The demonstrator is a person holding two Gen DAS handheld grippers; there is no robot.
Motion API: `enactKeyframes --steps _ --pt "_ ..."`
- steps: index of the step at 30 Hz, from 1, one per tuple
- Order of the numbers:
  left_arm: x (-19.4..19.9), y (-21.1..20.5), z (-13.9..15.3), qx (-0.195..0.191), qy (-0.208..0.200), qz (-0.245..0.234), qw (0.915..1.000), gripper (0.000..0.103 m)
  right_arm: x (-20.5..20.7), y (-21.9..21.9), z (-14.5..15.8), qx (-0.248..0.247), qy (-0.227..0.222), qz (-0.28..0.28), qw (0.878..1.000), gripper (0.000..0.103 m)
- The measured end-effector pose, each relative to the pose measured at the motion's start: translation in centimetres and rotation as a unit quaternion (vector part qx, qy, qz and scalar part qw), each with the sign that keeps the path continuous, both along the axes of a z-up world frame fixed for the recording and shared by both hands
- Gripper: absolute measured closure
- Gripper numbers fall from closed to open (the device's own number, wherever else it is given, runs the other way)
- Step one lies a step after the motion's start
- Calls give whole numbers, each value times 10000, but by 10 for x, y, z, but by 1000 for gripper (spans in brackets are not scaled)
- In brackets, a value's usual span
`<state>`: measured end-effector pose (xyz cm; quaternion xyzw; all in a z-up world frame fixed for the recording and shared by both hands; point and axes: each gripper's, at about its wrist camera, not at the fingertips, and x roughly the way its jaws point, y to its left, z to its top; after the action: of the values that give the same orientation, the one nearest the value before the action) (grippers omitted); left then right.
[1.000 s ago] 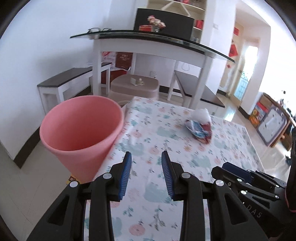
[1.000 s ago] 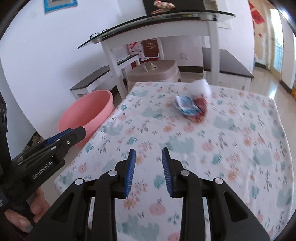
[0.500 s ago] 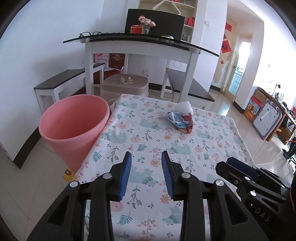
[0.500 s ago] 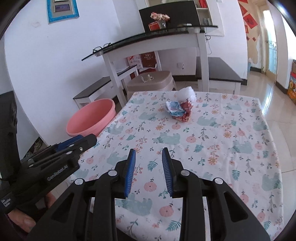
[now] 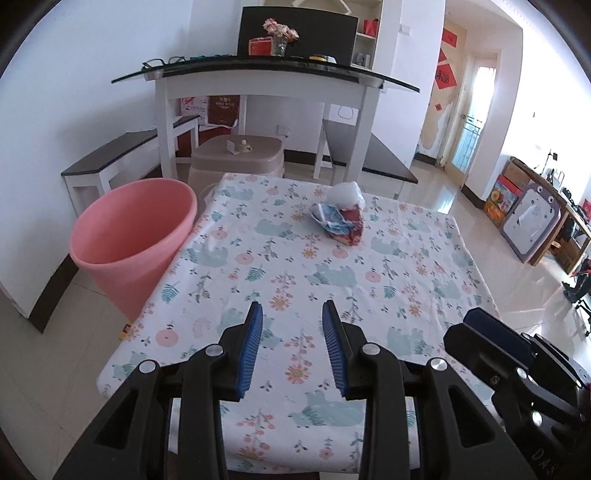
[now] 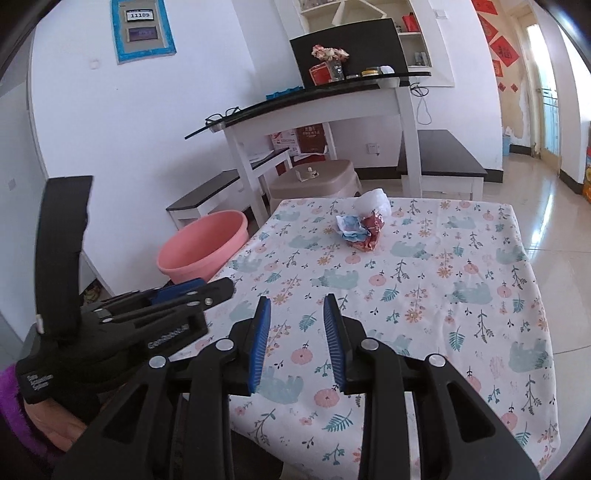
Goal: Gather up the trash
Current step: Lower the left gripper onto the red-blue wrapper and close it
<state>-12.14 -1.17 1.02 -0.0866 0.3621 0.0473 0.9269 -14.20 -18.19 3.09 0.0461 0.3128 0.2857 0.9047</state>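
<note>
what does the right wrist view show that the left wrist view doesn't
Only the right wrist view shows the blue-framed wall display, a purple sleeve and the left gripper's whole body. Only the left wrist view shows the clutter along the far right wall. Both show the pink bin beside the floral table, the crumpled trash pile at its far end, and both grippers open and empty, including the right gripper.

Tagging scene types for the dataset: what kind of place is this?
Most likely a home living or dining room: a low table under a floral tablecloth, a glass-topped console with flowers, dark-topped benches, and red paper decorations on the wall near a balcony door.
</note>
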Motion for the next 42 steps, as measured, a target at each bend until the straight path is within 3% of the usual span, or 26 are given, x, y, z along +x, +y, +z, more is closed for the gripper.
enactKeyframes --steps 8,21,30,33,37,42 --pt "7 -9 -2 -332 7 -328 9989 70 -1 -5 3 -154 -17 -27 9999 73" --pt "22 -29 -1 -48 -251 -1189 9926 63 16 -16 0 87 134 -380 9992 73" --pt "31 -10 -19 -403 -118 -1203 9918 63 35 3 -15 74 422 -90 9990 72" --pt "37 -5 -25 -467 -33 -1156 9922 63 45 4 -21 90 553 -115 9984 62" --pt "52 1 -33 -472 145 -1109 9926 63 59 -1 -28 150 689 -234 9972 59" --pt "77 7 -36 -560 333 -1061 9922 60 79 -18 -32 -86 509 -743 9959 59"
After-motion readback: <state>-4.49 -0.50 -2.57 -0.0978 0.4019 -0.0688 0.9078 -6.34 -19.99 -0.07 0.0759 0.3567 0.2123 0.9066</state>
